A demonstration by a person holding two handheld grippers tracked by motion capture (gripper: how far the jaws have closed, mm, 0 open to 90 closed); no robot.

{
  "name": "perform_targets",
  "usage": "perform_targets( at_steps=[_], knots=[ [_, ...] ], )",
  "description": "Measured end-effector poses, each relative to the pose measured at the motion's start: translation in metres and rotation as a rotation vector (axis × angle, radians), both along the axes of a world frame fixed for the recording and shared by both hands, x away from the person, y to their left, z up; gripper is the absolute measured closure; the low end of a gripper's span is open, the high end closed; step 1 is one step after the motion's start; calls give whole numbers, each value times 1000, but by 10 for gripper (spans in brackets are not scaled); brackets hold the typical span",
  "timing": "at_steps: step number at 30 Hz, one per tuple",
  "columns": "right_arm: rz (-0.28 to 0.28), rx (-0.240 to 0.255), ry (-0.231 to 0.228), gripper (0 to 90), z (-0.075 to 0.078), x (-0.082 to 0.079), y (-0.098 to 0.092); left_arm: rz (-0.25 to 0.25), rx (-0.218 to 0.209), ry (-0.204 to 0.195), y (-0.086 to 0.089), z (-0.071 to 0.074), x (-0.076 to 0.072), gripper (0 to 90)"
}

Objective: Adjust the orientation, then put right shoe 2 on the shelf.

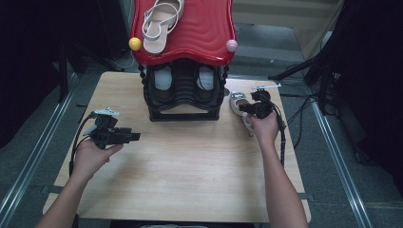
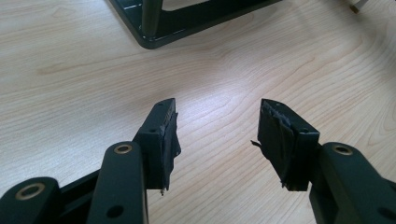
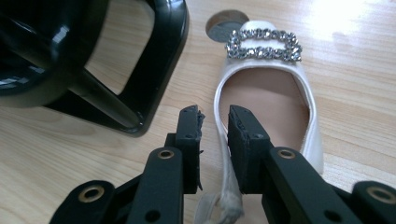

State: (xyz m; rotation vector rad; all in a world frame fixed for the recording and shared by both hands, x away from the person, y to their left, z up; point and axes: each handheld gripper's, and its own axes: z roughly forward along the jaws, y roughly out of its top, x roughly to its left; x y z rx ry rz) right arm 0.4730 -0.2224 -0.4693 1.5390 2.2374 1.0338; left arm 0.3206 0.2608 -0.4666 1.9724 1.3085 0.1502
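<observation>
A white flat shoe (image 1: 237, 102) with a rhinestone buckle (image 3: 264, 44) lies on the wooden table (image 1: 190, 175), just right of the black shoe rack (image 1: 183, 102). My right gripper (image 1: 243, 108) is down at the shoe's heel end. In the right gripper view its jaws (image 3: 215, 112) straddle the shoe's (image 3: 266, 93) left side wall, one outside and one inside, with small gaps showing on both sides of the rim. My left gripper (image 1: 137, 137) hovers over bare table at the left, open (image 2: 217, 109) with nothing between its fingers.
The rack has a red wavy top shelf (image 1: 199, 33) carrying a beige sandal (image 1: 161, 23), with a yellow knob (image 1: 135, 43) and a pink knob (image 1: 231, 45). Two shoes (image 1: 164, 78) sit inside the lower tier. The rack's foot (image 3: 154, 70) stands close to my right jaws. A grey round disc (image 3: 224, 28) lies beyond the shoe's toe.
</observation>
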Motion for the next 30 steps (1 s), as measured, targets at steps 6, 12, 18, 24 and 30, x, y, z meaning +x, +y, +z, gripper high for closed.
perform_targets(
  at_steps=[6,12,18,24,30],
  knots=[
    [-9,-40,48,773,-13,6,5,10,-2,-2,2,-1,-3,479],
    [-15,-65,74,805,-20,9,9,12,0,-2,2,-1,-5,479],
    [-32,-85,92,846,-21,10,10,12,0,-6,3,-2,-5,479],
    [-36,-73,89,880,-22,11,7,14,-3,-4,4,-2,-5,479],
    [-46,-48,87,882,-19,10,5,20,-8,-5,6,-2,-5,479]
  ],
)
